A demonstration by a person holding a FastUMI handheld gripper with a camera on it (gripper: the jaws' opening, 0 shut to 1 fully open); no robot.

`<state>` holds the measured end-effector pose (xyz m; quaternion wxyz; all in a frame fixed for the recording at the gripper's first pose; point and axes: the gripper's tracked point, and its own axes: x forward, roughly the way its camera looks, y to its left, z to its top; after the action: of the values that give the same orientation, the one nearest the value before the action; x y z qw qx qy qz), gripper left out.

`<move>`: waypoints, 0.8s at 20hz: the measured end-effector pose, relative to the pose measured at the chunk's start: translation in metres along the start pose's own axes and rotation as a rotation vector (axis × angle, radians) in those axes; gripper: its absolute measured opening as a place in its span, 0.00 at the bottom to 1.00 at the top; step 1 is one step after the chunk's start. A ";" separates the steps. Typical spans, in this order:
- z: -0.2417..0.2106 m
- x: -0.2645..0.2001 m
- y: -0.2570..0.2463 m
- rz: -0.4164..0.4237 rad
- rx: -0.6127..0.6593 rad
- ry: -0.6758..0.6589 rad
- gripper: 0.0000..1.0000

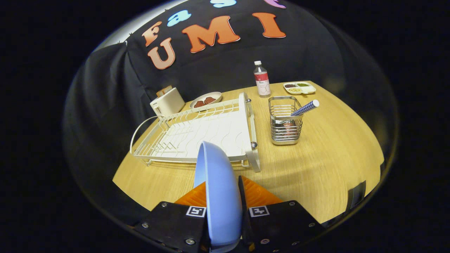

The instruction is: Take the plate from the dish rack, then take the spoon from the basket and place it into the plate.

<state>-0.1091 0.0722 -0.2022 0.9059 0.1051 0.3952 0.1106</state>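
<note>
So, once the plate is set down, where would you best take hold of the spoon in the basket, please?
Probably by the free upper end of the spoon handle, which leans out over the wire basket rim. Come from above, since the bowl sits down inside. The gripper is shut on the blue plate.

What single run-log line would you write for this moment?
gripper: shut on blue plate, held on edge | dish rack: beyond fingers | spoon: in basket | next: set plate down
</note>
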 end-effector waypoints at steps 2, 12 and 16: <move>-0.006 0.004 0.000 0.041 0.024 -0.002 0.30; -0.028 0.035 0.002 0.117 0.040 0.013 0.41; -0.033 0.050 -0.014 0.044 0.003 0.014 0.49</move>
<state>-0.0982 0.0766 -0.2628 0.9003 0.1146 0.3991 0.1306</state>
